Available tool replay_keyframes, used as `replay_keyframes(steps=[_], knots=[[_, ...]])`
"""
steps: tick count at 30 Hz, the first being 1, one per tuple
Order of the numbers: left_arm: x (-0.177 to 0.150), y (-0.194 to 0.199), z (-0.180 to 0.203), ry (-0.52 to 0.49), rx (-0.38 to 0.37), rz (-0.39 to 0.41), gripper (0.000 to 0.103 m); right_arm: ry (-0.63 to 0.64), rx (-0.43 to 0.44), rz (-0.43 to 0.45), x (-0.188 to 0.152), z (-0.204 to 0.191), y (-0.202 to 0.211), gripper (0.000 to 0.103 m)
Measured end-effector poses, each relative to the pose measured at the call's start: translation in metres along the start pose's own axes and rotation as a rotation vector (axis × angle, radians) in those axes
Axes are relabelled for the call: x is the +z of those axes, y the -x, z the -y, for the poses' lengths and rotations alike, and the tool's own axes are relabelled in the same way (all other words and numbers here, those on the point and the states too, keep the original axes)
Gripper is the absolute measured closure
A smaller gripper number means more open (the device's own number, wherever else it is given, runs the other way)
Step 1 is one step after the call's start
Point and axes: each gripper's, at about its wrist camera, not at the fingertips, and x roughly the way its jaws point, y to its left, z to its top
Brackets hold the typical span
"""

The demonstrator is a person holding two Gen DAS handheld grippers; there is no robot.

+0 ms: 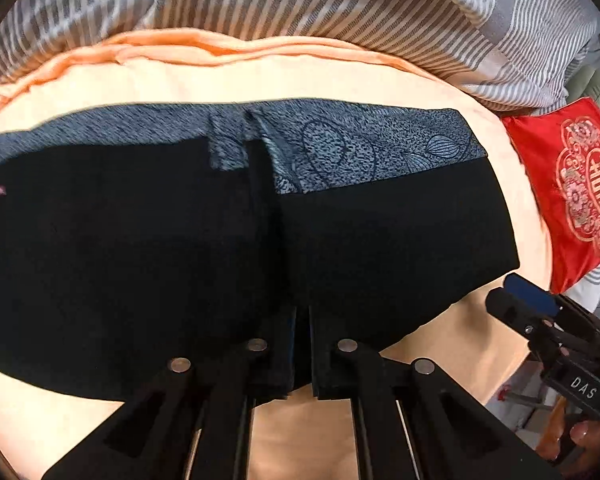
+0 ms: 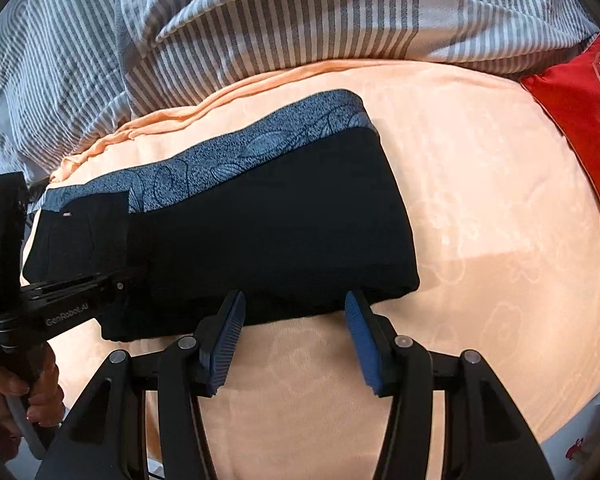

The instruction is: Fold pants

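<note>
Underneath everything lies a peach-coloured sheet (image 2: 480,208) with a faint woven pattern, covering a soft surface that looks like a bed and catching warm light. Along its far edge the sheet is rumpled into a few ridges, and behind them a grey-and-white striped duvet (image 2: 260,20) is heaped across the whole back of the scene. At the far right a red cushion (image 1: 572,188) with an embroidered round emblem rests on the sheet's edge, well apart from the clothing. The pants (image 2: 240,232), black with a blue-grey patterned band along their far side, lie flat across the sheet, already doubled over, stretching from the left toward the middle. The left gripper (image 1: 302,320) points steeply down at the near edge of the pants, its jaws clenched on the black cloth; the person's hand (image 2: 16,392) holding it shows at the left edge of the right wrist view. The right gripper (image 2: 294,304) stands just beside the same near edge further right, its blue ribbed pads (image 2: 224,340) spread apart, released, with the fabric's hem lying between the tips but not pinched.
</note>
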Motion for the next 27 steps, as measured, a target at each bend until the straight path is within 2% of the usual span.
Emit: replay_keyframes(steps=[1,2,7,11,13,14,15,19,21,22,23,25,27], knots=[[0.000,0.004,-0.001,-0.005,0.048,0.001,0.069,-0.004,0.000,0.004,0.000,0.002,0.001,0.047],[-0.001,0.010,-0.004,0.000,0.097,0.009,0.054,-0.006,0.000,0.006,0.000,0.003,0.002,0.047],[0.003,0.041,-0.012,0.021,0.124,0.040,0.054,-0.023,-0.001,0.051,0.008,0.011,0.013,0.047],[0.021,0.051,0.013,-0.035,0.090,0.095,0.053,-0.048,-0.002,0.075,0.024,0.020,0.016,0.047],[0.034,0.043,0.031,-0.058,0.090,0.106,0.053,-0.088,0.035,0.060,0.032,0.028,0.013,0.052],[0.041,0.036,0.037,-0.059,0.100,0.109,0.053,-0.117,0.061,0.049,0.036,0.034,0.010,0.067],[0.048,0.028,0.043,-0.051,0.114,0.112,0.053,-0.137,0.071,0.040,0.040,0.038,0.008,0.074],[0.063,0.003,0.036,0.029,0.216,0.100,0.053,-0.158,0.053,0.046,0.051,0.045,0.004,0.074],[0.060,-0.011,0.021,0.086,0.268,0.050,0.053,-0.161,0.061,0.039,0.053,0.044,0.000,0.074],[0.055,-0.017,0.013,0.109,0.274,0.023,0.048,-0.151,0.066,0.027,0.053,0.041,-0.004,0.074],[0.050,-0.021,0.004,0.137,0.263,0.009,0.037,-0.138,0.057,0.023,0.053,0.038,-0.008,0.074],[0.045,-0.019,-0.003,0.146,0.264,0.021,0.029,-0.106,0.034,0.019,0.050,0.032,-0.017,0.074],[0.044,-0.019,-0.004,0.123,0.263,0.022,0.029,-0.108,0.041,-0.002,0.048,0.032,-0.028,0.074]])
